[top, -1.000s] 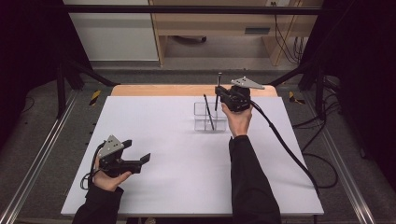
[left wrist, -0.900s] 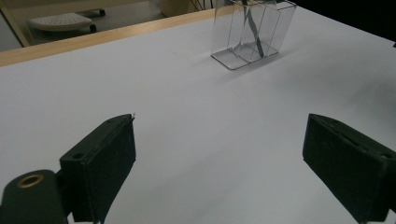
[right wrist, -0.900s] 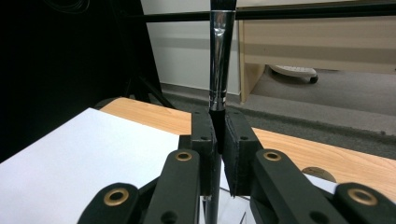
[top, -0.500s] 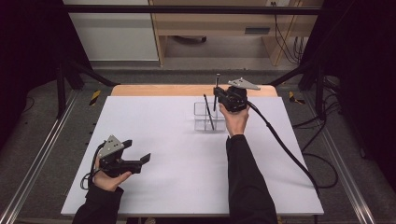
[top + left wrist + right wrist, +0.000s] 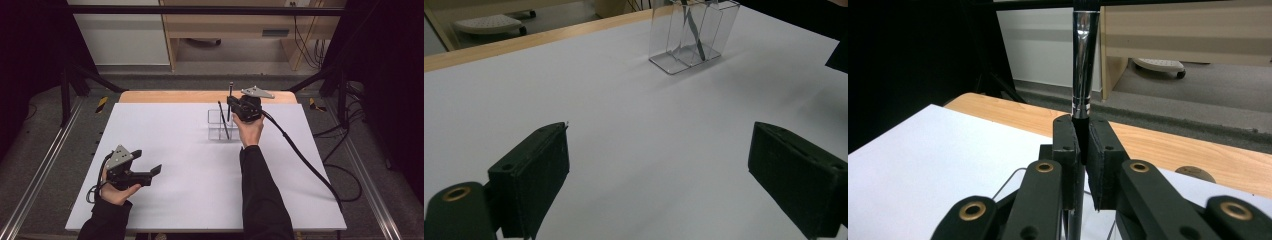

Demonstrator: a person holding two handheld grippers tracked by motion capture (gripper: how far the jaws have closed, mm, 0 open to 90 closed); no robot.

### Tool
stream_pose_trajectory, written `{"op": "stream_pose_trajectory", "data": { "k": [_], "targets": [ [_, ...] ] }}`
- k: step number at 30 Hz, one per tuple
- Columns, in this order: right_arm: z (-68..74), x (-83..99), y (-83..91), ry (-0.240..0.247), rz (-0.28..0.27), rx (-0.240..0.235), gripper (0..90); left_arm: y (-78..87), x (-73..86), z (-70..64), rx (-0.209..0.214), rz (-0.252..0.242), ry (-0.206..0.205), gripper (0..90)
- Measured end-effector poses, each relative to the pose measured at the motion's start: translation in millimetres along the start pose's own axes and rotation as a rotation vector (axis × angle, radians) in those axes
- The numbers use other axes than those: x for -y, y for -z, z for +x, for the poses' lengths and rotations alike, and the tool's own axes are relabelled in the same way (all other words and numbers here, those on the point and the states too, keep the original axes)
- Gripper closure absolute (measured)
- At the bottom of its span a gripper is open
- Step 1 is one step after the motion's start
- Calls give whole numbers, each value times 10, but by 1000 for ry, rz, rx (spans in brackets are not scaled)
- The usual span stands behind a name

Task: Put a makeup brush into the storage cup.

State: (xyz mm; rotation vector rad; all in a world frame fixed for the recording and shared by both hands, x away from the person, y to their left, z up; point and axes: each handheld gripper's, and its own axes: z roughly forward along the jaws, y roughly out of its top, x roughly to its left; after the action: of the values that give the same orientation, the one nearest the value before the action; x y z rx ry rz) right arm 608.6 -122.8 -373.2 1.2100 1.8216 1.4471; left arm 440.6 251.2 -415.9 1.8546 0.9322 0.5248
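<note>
At table's far side, about 1 o'clock: right gripper (image 5: 234, 106) squeezed tight on brush (image 5: 1084, 60), upright over clear holder (image 5: 221, 125). Since a second ago, hand moved very little; brush was not let go. Another brush (image 5: 223, 119) leaned inside holder. Left gripper (image 5: 150, 172), near 8 o'clock, jaws wide, held nothing. Drop-in probably next.

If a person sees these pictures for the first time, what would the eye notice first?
Most likely the right gripper at the far side of the white table: its jaws are shut on an upright brush with a shiny metal ferrule, held just above a clear holder. A second dark brush leans inside that holder. Near the front left, the left gripper rests open, holding nothing.
</note>
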Motion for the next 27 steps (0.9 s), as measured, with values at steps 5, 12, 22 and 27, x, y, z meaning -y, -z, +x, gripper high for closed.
{"op": "stream_pose_trajectory", "data": {
  "k": [5,12,22,27],
  "targets": [
    [-10,64,-31,-10,15,2,840,0,0,-5,2,0,-1,91],
    [15,124,-62,-3,33,2,840,0,-1,-8,2,0,-3,91],
    [53,212,-115,-2,57,5,839,0,-1,-10,2,1,-3,91],
    [33,262,-124,-18,64,4,839,-4,1,-13,2,2,-5,91]
  ]
}}
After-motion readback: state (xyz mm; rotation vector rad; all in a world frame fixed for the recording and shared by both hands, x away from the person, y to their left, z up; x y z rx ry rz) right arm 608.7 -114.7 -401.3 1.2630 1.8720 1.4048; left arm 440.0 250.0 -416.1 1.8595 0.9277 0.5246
